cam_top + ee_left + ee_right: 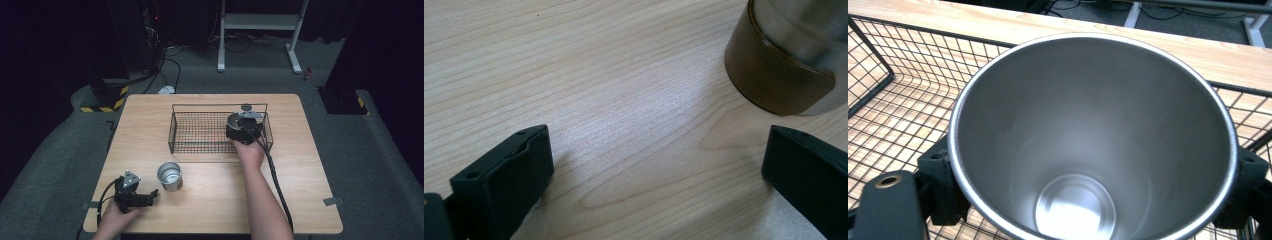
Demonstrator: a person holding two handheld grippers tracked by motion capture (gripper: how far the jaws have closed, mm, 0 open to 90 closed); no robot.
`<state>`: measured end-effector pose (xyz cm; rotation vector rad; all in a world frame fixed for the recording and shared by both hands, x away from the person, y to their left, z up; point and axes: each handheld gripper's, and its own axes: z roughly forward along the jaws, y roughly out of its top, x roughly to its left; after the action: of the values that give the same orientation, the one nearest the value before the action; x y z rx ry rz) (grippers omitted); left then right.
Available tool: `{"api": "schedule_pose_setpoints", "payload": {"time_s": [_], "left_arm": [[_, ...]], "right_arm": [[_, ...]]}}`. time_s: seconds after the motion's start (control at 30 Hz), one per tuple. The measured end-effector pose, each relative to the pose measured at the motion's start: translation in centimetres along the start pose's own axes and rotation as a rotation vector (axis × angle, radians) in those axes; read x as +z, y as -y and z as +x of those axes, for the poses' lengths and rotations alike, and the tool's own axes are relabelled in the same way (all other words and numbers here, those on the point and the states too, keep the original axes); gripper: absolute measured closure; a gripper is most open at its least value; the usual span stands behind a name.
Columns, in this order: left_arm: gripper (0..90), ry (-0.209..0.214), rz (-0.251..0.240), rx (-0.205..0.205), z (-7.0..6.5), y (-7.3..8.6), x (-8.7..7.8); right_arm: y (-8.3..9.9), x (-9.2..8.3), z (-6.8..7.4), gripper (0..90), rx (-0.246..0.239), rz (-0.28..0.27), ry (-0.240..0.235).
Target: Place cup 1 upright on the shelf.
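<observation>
We saw a steel cup (1093, 145) gripped in the right claw (243, 126), over the wire basket's (200, 131) right end. Our left claw (145, 198) sat wide open, holding nothing, beside another cup (169, 176) on the bench (300, 165).

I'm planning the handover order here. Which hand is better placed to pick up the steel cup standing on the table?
Left. The left tongs lie open beside the cup on the table, jaws toward it. The right tongs are over the wire basket, shut on another cup.
</observation>
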<state>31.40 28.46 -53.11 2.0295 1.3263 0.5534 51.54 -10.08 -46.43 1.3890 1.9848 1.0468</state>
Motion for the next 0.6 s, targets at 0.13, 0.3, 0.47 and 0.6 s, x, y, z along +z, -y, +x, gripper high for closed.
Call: {"api": "schedule_pose_setpoints", "payload": {"time_s": [0.13,0.3,0.47,0.6], "left_arm": [[0.5,-0.001,-0.002,0.000,-0.01,0.01,0.01],[0.5,-0.001,-0.002,0.000,-0.01,0.01,0.01],[0.5,0.000,0.000,0.000,0.00,0.00,0.00],[0.6,-0.001,-0.002,0.000,-0.01,0.01,0.01]], "right_arm": [[0.17,-0.10,-0.18,13.5,0.001,0.002,0.002],[0.19,-0.14,-0.19,13.5,-0.003,0.005,0.003],[0.16,-0.17,-0.24,12.7,-0.001,0.008,-0.007],[0.14,-0.23,-0.34,9.4,0.001,0.003,-0.005]]}}
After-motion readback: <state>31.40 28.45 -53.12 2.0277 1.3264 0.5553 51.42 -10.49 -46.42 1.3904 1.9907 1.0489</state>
